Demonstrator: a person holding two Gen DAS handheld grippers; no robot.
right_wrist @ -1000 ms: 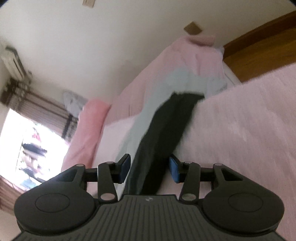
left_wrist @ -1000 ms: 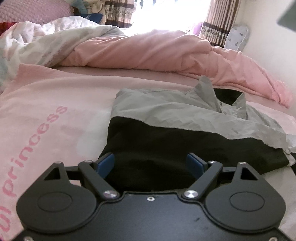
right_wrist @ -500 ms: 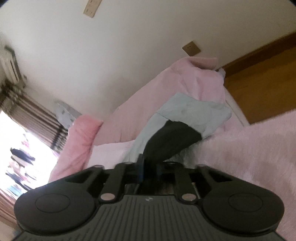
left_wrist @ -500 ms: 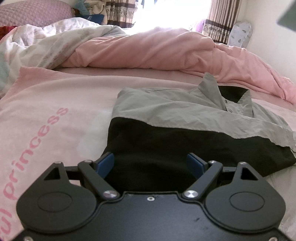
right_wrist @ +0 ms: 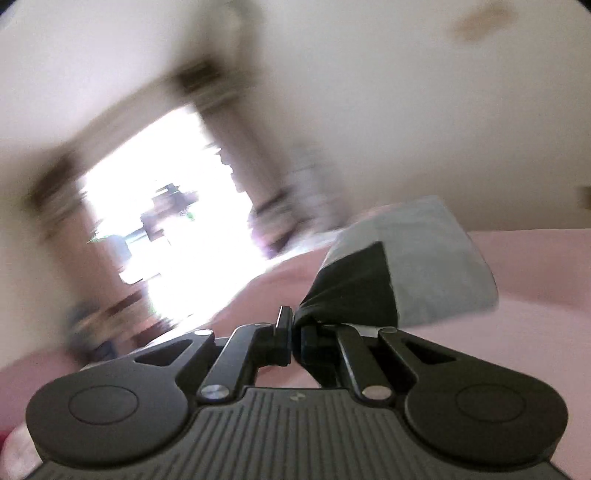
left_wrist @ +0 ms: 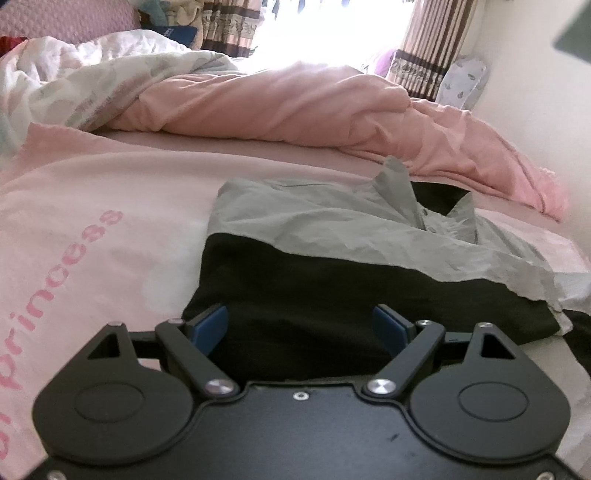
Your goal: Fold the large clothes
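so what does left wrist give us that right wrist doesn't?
Left wrist only: the grey-and-black shirt spread on the pink blanket, its collar sticking up, the rumpled pink duvet behind, and the left hand-held gripper with jaws open over the black part.

Right wrist only: the right hand-held gripper shut on a bunched end of the shirt, lifted clear of the bed; the background is motion-blurred.

Both: the same shirt, pink bedding, the bright window with curtains.
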